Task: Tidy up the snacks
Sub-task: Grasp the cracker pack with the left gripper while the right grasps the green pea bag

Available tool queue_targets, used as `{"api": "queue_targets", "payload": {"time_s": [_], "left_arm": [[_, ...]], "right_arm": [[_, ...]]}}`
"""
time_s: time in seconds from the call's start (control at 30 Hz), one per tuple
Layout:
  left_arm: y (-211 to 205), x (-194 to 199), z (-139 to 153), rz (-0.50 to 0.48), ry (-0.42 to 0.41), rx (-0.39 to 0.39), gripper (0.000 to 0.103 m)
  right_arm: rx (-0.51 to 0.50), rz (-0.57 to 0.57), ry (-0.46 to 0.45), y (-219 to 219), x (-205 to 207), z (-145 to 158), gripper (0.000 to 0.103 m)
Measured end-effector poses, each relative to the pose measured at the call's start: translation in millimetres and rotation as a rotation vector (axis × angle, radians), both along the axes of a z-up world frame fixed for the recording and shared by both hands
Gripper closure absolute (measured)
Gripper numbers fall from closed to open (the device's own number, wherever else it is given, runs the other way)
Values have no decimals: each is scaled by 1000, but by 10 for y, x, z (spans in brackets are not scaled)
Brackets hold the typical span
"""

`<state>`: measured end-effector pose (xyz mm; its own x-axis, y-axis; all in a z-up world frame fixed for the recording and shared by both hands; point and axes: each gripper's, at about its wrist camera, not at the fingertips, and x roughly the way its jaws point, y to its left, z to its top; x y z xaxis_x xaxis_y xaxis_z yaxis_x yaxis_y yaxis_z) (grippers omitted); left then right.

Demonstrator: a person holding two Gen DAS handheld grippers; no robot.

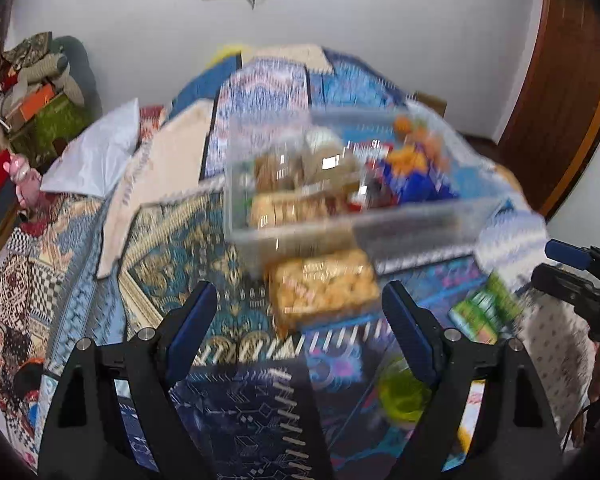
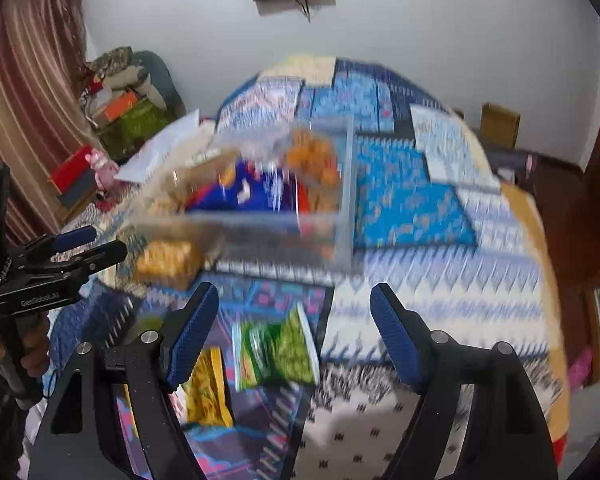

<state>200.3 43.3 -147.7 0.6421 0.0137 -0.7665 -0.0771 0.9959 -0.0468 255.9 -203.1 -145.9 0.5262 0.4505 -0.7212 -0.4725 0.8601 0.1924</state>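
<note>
A clear plastic bin (image 1: 400,224) stands on a patterned bedspread and holds several snack packs, among them a blue bag (image 1: 416,180) and biscuit packs (image 1: 288,208). It also shows in the right wrist view (image 2: 340,236). A clear pack of golden biscuits (image 1: 324,288) lies in front of the bin, just beyond my open, empty left gripper (image 1: 300,312). A green snack bag (image 2: 278,348) lies between the fingers of my open, empty right gripper (image 2: 294,312); it also shows in the left wrist view (image 1: 486,308). A yellow bag (image 2: 208,392) lies by the right gripper's left finger. Both views are blurred.
The bedspread (image 2: 416,196) covers the whole bed. A white pillow (image 1: 96,160) lies at the far left. Boxes and cloth are piled in the back left corner (image 1: 40,96). A wooden door (image 1: 564,92) stands at the right. A yellow-green object (image 1: 400,392) lies near my left gripper.
</note>
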Motion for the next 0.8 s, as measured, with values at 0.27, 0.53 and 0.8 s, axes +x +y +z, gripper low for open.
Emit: {"api": "queue_targets", "payload": {"time_s": [0.27,0.53,0.8], "left_arm": [[-126,154,-261,-31,49,5,14],[-122,408,-436,8,98,-46,12],[-87,437,-530,35,96,-110,28]], "right_arm": [[-28,33,101,131,-18,-427,27],[-75,78,100,251,-51,-589,28],[-44,66,92,153,-85,-572,58]]}}
